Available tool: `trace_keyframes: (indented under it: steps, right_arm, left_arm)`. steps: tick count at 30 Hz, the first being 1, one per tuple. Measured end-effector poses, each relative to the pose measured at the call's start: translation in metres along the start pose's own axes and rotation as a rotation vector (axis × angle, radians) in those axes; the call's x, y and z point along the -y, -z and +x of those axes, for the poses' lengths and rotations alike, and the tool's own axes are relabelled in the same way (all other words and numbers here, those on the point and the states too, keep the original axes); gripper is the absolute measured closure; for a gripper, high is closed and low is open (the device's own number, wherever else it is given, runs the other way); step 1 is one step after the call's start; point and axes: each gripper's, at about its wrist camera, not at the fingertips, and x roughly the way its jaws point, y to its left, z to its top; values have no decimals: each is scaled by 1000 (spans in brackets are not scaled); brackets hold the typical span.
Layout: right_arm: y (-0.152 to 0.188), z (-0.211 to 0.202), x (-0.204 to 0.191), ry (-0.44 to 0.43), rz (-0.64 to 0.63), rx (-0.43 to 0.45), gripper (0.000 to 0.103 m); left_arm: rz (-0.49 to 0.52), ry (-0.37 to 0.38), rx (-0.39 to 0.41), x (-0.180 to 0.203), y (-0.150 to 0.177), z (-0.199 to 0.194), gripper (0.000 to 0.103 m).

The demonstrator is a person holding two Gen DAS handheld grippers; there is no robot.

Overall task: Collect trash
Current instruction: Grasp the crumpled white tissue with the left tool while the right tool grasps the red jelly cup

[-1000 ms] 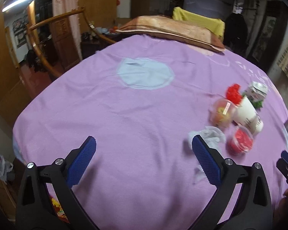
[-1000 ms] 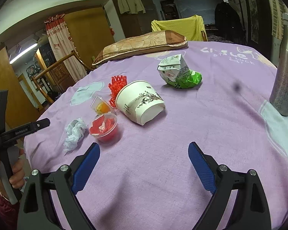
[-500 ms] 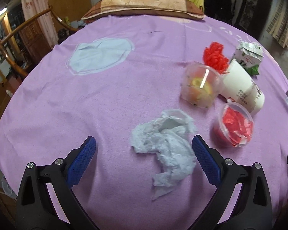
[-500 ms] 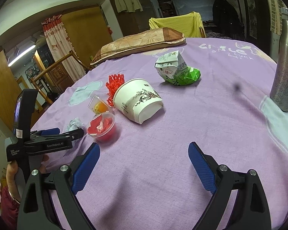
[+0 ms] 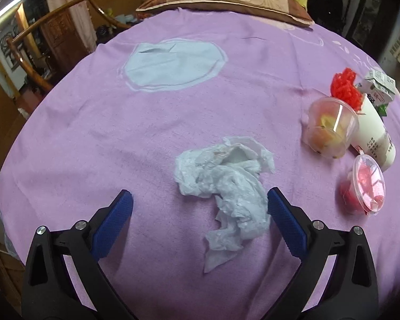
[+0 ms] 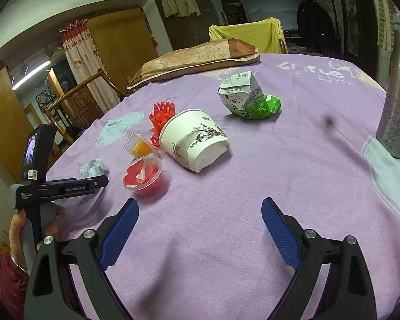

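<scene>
A crumpled white tissue [image 5: 226, 184] lies on the purple cloth, partly between the fingers of my open left gripper [image 5: 200, 213], nearer its right finger. It also shows small in the right wrist view [image 6: 93, 166], beyond the left gripper's body. To the right lie a clear cup with fruit scraps [image 5: 330, 128], a lidded cup with red contents [image 5: 365, 186], a tipped white paper cup [image 6: 194, 138], a red plastic piece [image 6: 161, 118] and a crushed milk carton [image 6: 245, 97]. My right gripper [image 6: 200, 229] is open and empty above bare cloth.
A steel bottle [image 6: 398, 101] stands at the right edge of the table. A brown pillow [image 6: 194, 61] lies at the far edge. A wooden chair [image 5: 37, 50] stands off the left side. The purple tablecloth [image 5: 120, 138] has a pale blue patch [image 5: 170, 65].
My left gripper has swung toward the tissue and come close, so the tissue now lies partly between its fingers. The right gripper has hardly moved.
</scene>
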Motion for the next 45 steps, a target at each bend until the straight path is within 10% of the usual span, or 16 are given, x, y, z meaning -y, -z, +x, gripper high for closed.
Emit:
trace_keyframes:
  steps: [25, 45]
  right_arm:
    - [-25, 52, -80, 56, -282, -147, 12]
    - [-27, 87, -88, 61, -306, -216, 40]
  left_arm:
    - [5, 19, 0, 0, 4, -2, 7]
    - [7, 20, 0, -1, 4, -2, 7]
